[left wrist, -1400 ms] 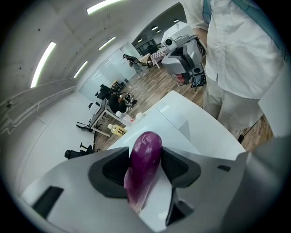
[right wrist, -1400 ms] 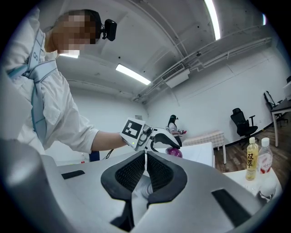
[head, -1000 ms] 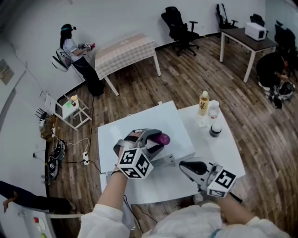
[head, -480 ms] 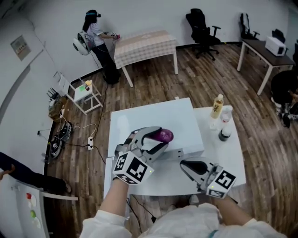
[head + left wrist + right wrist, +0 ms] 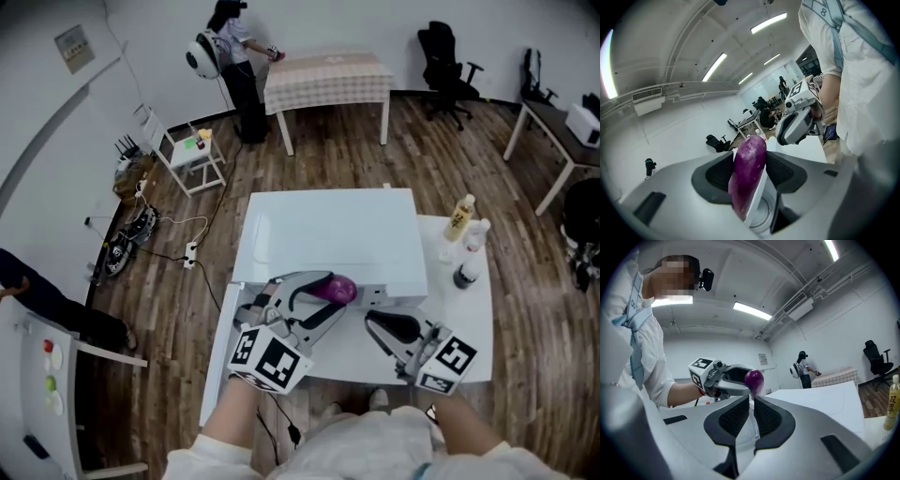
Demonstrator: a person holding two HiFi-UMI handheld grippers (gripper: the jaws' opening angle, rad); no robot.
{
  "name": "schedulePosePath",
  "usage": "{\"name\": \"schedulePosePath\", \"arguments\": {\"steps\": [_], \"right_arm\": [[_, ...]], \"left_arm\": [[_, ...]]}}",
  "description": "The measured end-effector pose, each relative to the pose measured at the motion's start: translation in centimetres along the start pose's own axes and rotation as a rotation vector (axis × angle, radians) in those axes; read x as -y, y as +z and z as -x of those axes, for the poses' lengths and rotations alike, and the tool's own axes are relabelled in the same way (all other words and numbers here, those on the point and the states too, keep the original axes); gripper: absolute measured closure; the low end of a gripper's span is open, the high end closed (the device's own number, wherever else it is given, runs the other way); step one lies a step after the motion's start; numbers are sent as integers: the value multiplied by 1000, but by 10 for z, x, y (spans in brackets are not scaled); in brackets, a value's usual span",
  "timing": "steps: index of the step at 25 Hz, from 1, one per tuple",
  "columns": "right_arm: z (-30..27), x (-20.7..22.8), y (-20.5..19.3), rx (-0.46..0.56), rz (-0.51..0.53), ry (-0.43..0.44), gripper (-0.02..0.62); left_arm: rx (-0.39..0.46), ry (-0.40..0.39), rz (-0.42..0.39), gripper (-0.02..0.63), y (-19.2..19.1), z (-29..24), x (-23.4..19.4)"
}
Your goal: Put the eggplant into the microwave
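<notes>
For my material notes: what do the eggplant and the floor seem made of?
Eggplant: smooth purple skin, glossy with light streaks; real or plastic, I cannot tell. Floor: brown planks with grain and seams, so wood or wood-look laminate, low sheen.

Bright, even indoor light from long ceiling lamps [image 5: 769,22], visible in both gripper views. The head view is sharp, bending strongly toward dark rounded corners. The white counter [image 5: 473,314] shows mild glare. Both gripper views are round fisheye pictures; the near jaws look soft, and the eggplant [image 5: 749,173] carries a faint sheen.
</notes>
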State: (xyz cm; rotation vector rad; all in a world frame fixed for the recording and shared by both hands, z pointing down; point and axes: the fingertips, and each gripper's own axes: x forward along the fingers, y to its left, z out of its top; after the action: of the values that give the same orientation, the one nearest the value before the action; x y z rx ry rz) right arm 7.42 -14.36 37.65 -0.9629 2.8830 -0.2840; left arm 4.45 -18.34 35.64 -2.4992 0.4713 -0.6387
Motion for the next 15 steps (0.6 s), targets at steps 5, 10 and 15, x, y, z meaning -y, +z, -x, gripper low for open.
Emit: {"name": "schedulePosePath", "arguments": {"steps": [5, 10, 15], "right_arm": [[-9, -5, -3, -7, -73, 38, 393], [-18, -11, -9, -34, -110, 69, 377], [-29, -19, -13, -75, -117, 82, 370]], "left_arm": [[-40, -5, -1, 390, -15, 5, 28], [-48, -30, -8, 390, -23, 5, 50], [-51, -41, -55, 390, -20, 6, 63]]}}
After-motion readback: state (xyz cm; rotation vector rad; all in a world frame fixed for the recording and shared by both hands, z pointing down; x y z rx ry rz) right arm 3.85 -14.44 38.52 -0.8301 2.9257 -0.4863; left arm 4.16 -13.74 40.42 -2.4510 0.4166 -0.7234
